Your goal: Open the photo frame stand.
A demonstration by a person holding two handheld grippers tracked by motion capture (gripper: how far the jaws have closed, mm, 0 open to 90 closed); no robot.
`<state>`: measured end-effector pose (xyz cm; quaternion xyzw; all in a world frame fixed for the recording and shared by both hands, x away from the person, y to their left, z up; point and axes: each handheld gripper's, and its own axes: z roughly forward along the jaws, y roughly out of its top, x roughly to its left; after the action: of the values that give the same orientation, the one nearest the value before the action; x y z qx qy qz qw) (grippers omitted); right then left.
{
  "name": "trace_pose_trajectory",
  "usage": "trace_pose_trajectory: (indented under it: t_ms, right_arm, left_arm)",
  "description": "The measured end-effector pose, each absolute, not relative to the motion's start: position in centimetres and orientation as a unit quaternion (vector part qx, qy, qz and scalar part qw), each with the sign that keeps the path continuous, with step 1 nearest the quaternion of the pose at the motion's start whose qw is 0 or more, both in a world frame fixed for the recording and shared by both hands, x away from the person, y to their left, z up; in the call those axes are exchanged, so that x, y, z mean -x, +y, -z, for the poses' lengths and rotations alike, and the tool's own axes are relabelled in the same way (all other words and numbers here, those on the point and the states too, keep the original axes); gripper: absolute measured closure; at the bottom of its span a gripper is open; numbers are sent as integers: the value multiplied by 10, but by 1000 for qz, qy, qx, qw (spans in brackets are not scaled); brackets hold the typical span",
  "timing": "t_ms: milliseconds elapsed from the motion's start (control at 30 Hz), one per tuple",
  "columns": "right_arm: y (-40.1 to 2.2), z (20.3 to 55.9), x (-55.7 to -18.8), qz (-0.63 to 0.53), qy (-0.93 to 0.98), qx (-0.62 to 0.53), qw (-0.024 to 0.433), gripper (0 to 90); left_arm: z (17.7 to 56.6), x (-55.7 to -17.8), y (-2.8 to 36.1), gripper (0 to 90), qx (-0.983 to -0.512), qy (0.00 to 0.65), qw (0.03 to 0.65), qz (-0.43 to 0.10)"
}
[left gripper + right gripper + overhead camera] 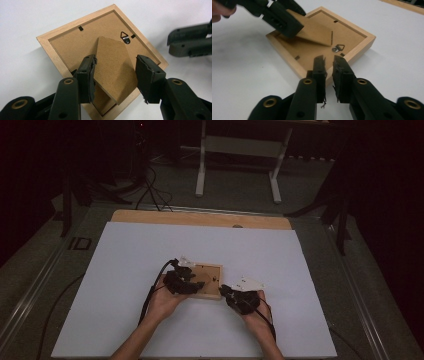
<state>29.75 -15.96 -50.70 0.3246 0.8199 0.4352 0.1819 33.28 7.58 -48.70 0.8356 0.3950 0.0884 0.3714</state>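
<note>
Easel stand of a picture frame lifted partway, frame lying face down

The pale wooden picture frame lies face down on the white table, brown fibreboard back up. The left gripper straddles the brown fibreboard easel stand, jaws apart, one pad against its edge; the stand is raised off the back. The right gripper hovers at the frame's near edge, jaws narrowly apart on nothing. Standing the frame upright looks left to do.
</note>
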Motion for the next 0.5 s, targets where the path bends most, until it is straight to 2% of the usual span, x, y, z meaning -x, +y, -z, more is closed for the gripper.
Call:
trace_pose_trajectory:
  t_ms: [333, 500]
  right_arm:
    - [-172, 493, -303, -445, 809, -337, 185, 726]
    - [-174, 484, -308, -449, 809, -337, 172, 695]
  left_arm:
    - [487, -325, 79, 523, -836, 380, 380, -112]
    - [489, -320, 79, 523, -834, 374, 385, -127]
